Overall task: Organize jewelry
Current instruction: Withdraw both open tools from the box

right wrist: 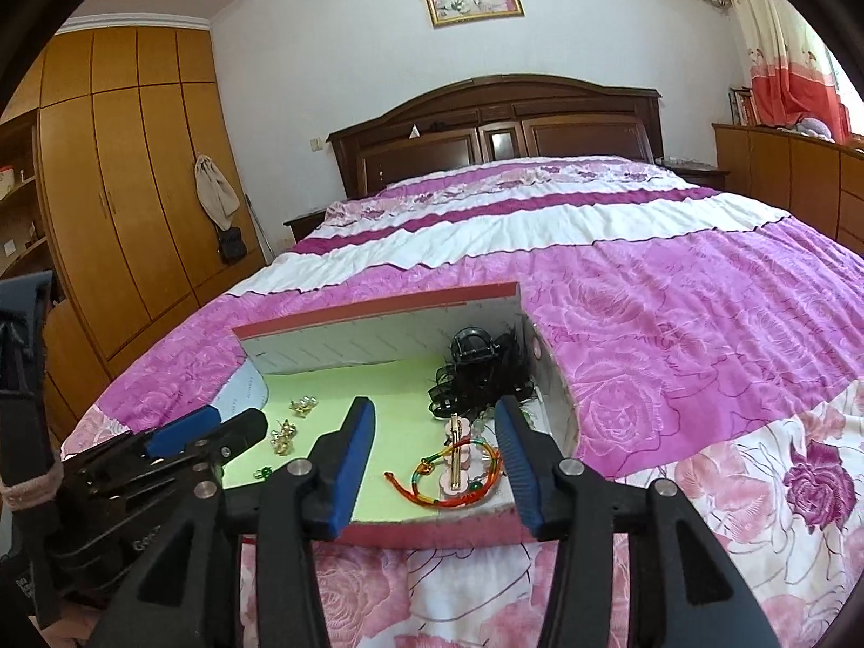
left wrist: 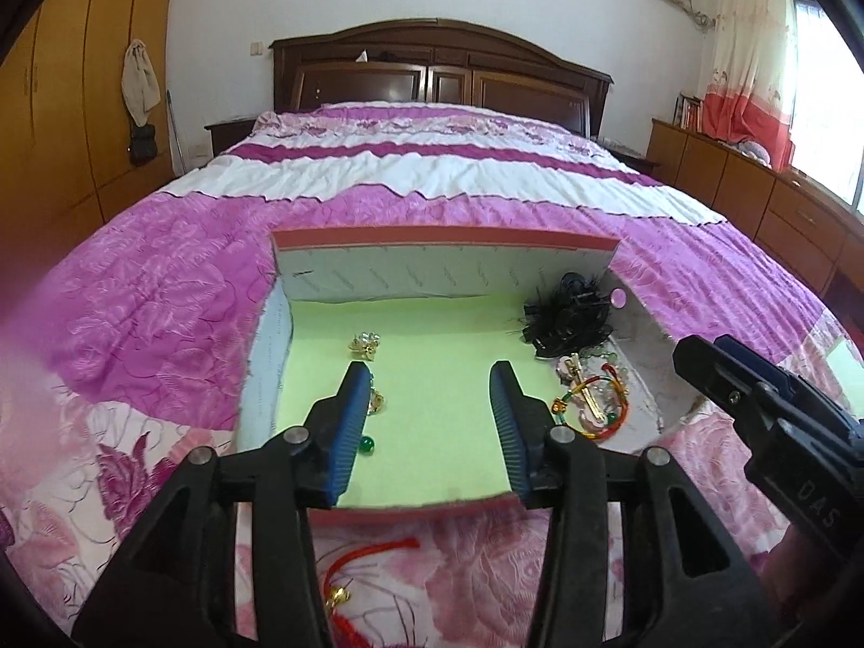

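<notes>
An open box point(left wrist: 443, 245) point(right wrist: 378, 313) with a green floor lies on the bed. My left gripper point(left wrist: 432, 378) is open and empty over the box's green floor; it shows at the left in the right wrist view point(right wrist: 237, 426). Gold earrings point(left wrist: 366, 344) point(right wrist: 302, 405) and a green bead point(left wrist: 367, 443) lie by its left finger. My right gripper point(right wrist: 434, 410) is open and empty above a red-green cord bracelet point(right wrist: 432, 472) point(left wrist: 594, 410) and a pink hair clip point(right wrist: 459, 459). A black feather hair clip point(left wrist: 567, 318) point(right wrist: 480, 372) sits in the far right corner.
A red cord with a gold charm point(left wrist: 345, 583) lies on the pink floral bedspread point(left wrist: 162, 297) in front of the box. The headboard point(left wrist: 432, 70) is at the far end, wardrobes point(right wrist: 135, 189) stand left, low cabinets point(left wrist: 756, 194) right.
</notes>
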{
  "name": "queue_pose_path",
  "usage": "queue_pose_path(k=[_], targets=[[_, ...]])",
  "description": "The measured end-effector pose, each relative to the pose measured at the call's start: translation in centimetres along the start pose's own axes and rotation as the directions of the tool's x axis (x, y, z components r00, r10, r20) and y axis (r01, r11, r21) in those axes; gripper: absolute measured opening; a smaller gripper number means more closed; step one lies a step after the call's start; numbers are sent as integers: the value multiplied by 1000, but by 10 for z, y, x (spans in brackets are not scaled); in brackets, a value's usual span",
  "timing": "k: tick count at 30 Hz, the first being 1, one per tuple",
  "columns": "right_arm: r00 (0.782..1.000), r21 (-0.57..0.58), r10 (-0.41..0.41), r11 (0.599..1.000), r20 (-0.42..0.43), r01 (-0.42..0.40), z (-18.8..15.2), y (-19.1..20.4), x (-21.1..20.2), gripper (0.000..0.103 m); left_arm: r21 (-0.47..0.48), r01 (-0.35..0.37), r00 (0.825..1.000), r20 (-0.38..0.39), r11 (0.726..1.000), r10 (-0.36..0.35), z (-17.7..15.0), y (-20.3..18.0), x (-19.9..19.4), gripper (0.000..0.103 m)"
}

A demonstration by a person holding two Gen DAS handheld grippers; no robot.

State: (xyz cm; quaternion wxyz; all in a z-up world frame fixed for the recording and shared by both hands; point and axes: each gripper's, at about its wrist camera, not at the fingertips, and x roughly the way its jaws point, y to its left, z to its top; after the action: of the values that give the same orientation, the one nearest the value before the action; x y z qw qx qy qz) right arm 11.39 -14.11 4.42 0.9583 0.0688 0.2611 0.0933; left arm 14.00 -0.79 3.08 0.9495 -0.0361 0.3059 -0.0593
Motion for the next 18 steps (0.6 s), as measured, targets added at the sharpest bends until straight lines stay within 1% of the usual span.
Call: queue_pose_path(k=[6, 13, 18], targets=[[1000, -3, -7, 1000, 23, 7, -7, 4, -22, 54, 3, -12, 999, 30, 1000, 11, -8, 2, -22, 42], [999, -17, -27, 999, 38, 27, -28, 12, -45, 58, 9, -22, 999, 42, 1000, 22, -27, 0, -37, 43], [997, -27, -58, 998, 57, 60, -42, 15, -58, 68, 6, -54, 997, 51, 999, 54, -43, -2, -46, 44]])
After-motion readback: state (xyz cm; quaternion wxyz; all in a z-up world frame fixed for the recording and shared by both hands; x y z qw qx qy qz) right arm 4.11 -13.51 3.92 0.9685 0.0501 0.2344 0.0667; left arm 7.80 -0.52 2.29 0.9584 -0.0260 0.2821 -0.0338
